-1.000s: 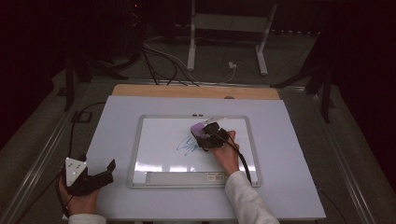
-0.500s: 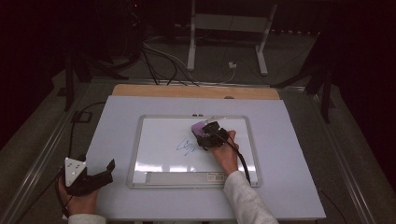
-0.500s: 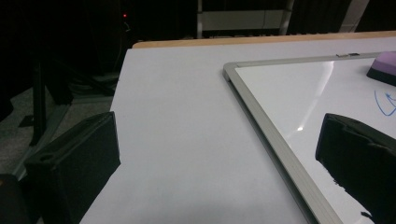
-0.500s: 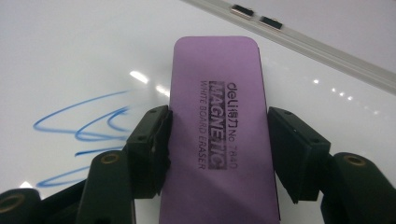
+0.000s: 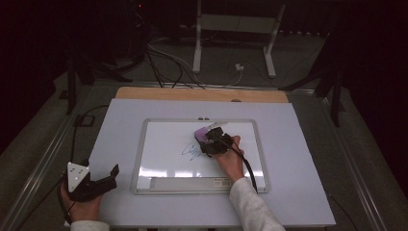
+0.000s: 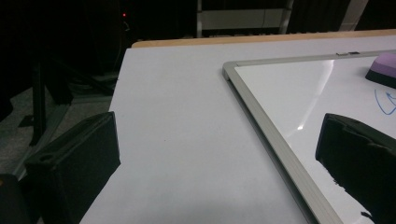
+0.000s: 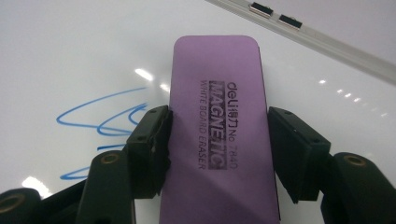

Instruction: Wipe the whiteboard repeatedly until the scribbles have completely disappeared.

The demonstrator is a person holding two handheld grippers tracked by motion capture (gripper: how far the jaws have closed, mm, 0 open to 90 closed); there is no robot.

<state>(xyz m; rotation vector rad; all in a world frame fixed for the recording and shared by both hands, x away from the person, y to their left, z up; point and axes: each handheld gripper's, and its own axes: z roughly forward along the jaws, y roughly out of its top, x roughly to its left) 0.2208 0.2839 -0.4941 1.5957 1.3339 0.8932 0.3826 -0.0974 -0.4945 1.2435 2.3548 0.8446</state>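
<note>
Right gripper view: right gripper [image 7: 217, 135] jaws clamp purple magnetic whiteboard eraser [image 7: 219, 126], printed black, flat on whiteboard [image 5: 159, 144] beside blue scribble [image 7: 100, 119] | left gripper [image 5: 113, 172] jaws wide apart, empty

The whiteboard [image 5: 163, 144] is glossy and smooth, with a matt metal frame [image 6: 275, 154]. The purple eraser [image 7: 219, 126] looks matt, the worktop [image 5: 298, 192] matt and smooth.

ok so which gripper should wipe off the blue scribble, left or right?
Right. The right gripper is shut on the purple eraser, sitting on the whiteboard beside the blue scribble. The left gripper is open, off the board near the table's front left corner.
</note>
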